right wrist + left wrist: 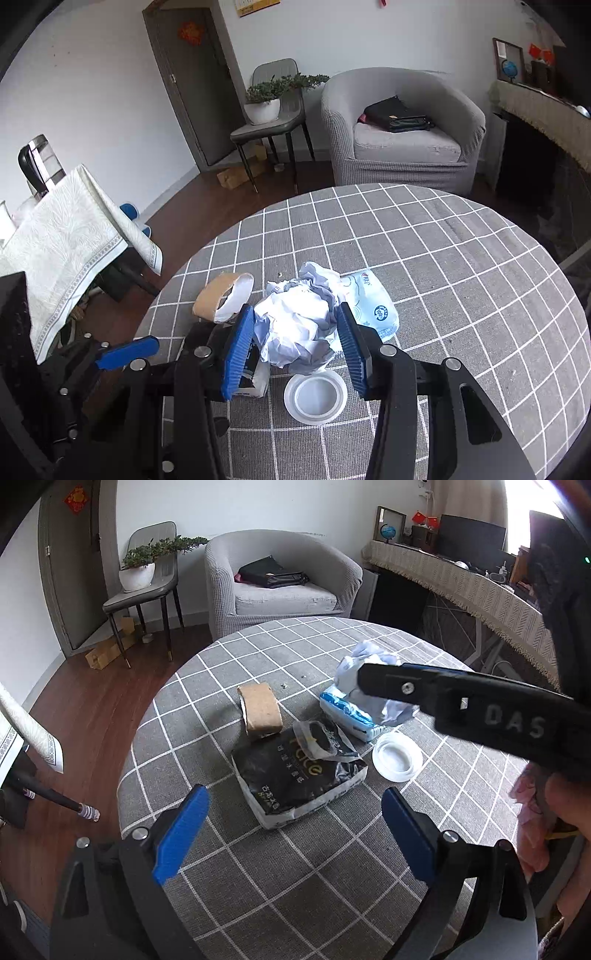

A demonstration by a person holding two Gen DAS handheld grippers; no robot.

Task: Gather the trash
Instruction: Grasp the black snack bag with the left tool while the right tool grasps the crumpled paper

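Observation:
Trash lies on a round table with a grey checked cloth (332, 867). My right gripper (295, 332) is shut on a crumpled white paper ball (295, 325), held just above a light blue tissue pack (376, 306); the ball also shows in the left wrist view (354, 664). A white plastic lid (316, 397) lies below it. A brown paper cup sleeve (260, 709) and a black packet (299, 771) lie near the middle. My left gripper (295, 834) is open and empty, near the black packet's front edge.
A grey armchair (280, 579) with a black bag stands behind the table. A chair with a potted plant (138, 572) stands at the back left. A cloth-covered desk (480, 587) runs along the right. A side table with a white cloth (62, 243) is at left.

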